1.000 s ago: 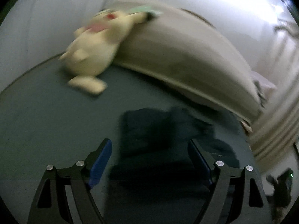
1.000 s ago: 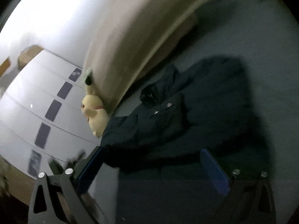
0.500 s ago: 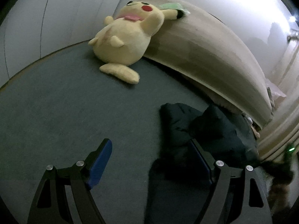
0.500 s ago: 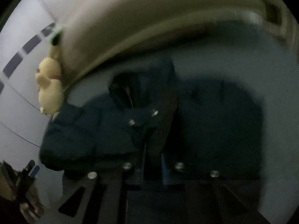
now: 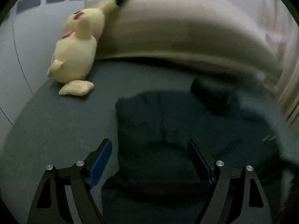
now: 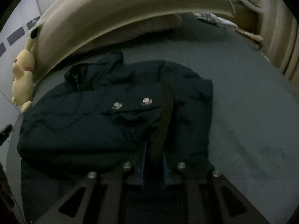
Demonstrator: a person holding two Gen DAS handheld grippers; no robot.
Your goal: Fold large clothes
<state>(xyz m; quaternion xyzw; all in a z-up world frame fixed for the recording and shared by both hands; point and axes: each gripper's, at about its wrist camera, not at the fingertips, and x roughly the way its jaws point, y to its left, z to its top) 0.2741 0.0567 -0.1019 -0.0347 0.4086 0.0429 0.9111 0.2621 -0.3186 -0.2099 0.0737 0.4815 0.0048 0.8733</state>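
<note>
A dark navy puffer jacket (image 6: 89, 123) with two metal snaps lies spread on the grey bed (image 6: 248, 112). My right gripper (image 6: 154, 160) is shut on the jacket's front edge, a dark strip that rises from between the blue pads. In the left wrist view the same jacket (image 5: 168, 123) lies ahead. My left gripper (image 5: 149, 158) is open, its blue pads (image 5: 100, 160) wide apart over the jacket's near left edge, holding nothing.
A yellow plush toy (image 5: 76, 50) leans against the beige headboard (image 5: 177, 29) at the far left; it also shows in the right wrist view (image 6: 23, 71). White cupboard doors (image 5: 37, 28) stand left. Crumpled cloth (image 6: 214, 18) lies at the far right of the bed.
My right gripper went from wide open to shut on the jacket's front edge. My left gripper stayed open and swung back over the jacket's left edge.
</note>
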